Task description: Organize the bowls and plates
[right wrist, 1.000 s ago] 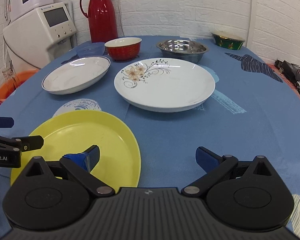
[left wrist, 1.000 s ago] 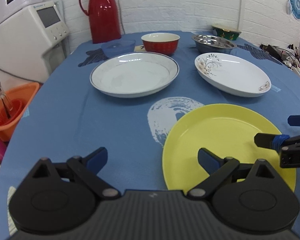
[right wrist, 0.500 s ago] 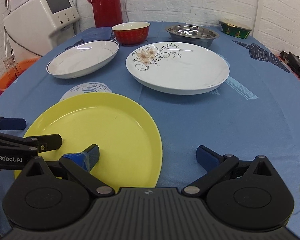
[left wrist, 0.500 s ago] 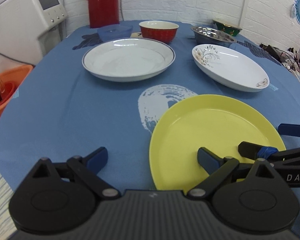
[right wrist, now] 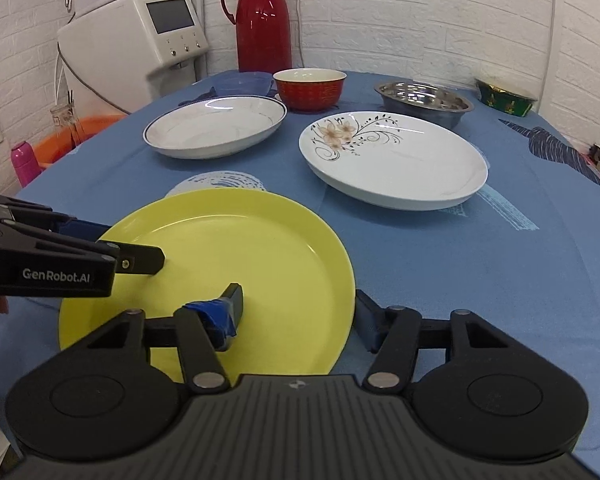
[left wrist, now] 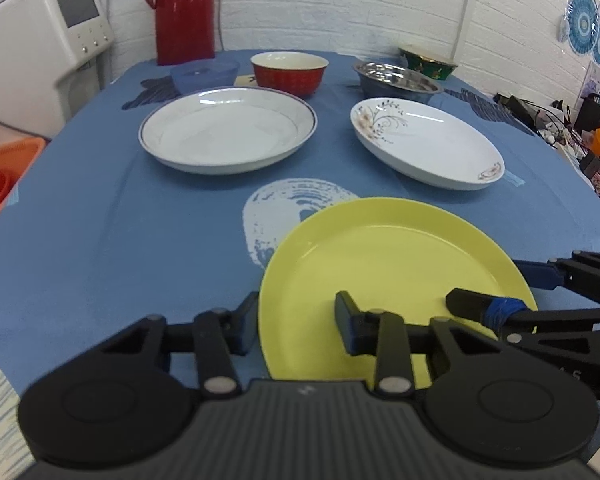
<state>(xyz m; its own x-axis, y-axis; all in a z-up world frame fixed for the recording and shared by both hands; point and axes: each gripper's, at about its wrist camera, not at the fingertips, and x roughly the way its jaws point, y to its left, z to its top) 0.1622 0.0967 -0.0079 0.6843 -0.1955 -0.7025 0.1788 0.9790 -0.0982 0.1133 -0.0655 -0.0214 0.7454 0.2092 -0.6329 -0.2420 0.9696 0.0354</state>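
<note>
1. Jaws on my left gripper (left wrist: pixel 296 322) are closing, straddling the near-left rim of the yellow plate (left wrist: pixel 396 268): one finger outside on the cloth, one inside over the well. Pads look not yet pressed on the rim.
2. Right gripper (right wrist: pixel 298 316) same story on the near-right rim: jaws closing, taped finger inside the plate, the other just outside the edge. Contact not clear either.
3. Plate sits at the near edge of the table (left wrist: pixel 100 220), flat, upright, apart from the other dishes.
4. Handling guess: looks like thin plastic or melamine, so light, stiff enough, glossy and slippery. Low shallow rim gives little to bite; grip the rim at two opposite sides and keep it level, or it'll slide out.
5. Beyond it: white plate (left wrist: pixel 228 130) and floral plate (left wrist: pixel 426 142), likely ceramic, heavier and chip-prone. Stacking yellow onto either needs a gentle set-down.
6. Farther back: red bowl (left wrist: pixel 289 72), steel bowl (left wrist: pixel 398 84), green bowl (left wrist: pixel 428 63), and a blue bowl (left wrist: pixel 204 74) that nearly blends into the cloth.
7. Hard to see: nearest arc of the plate is hidden behind my gripper bodies in both views; gap under the rim can't be judged.
</note>
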